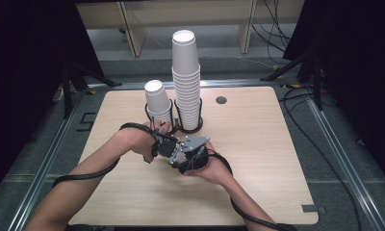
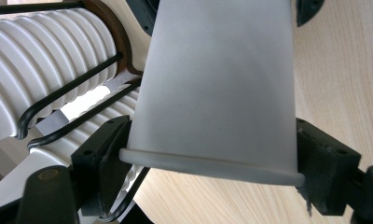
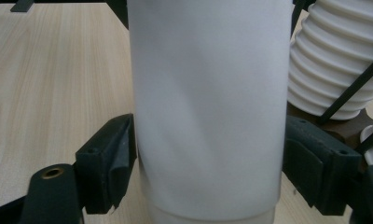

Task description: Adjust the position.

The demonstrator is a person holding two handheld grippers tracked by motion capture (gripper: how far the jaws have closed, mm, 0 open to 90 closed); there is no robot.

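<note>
Looking down from above, both of the person's hands meet near the middle of the wooden table (image 1: 258, 144), the left gripper (image 1: 162, 144) and right gripper (image 1: 193, 153) pressed close together just in front of two wire holders. The tall stack of paper cups (image 1: 186, 82) stands in the right-hand holder, a shorter stack (image 1: 158, 102) in the left one; what the tongs hold between them is hidden here by the hands.

Along the left gripper's own jaws, a white cup (image 2: 217, 88) sits pinched between the two black pads, its rolled rim nearest the camera, with the ribbed stacks and black holder wires (image 2: 68, 88) just behind.

Along the right gripper's jaws, a white cup wall (image 3: 208, 107) is clamped the same way, a second paler edge peeking out below it, the tall stack's rims beside it.

My guess is two nested cups are being pulled apart; next calls for a steady opposite pull without crushing either wall.
</note>
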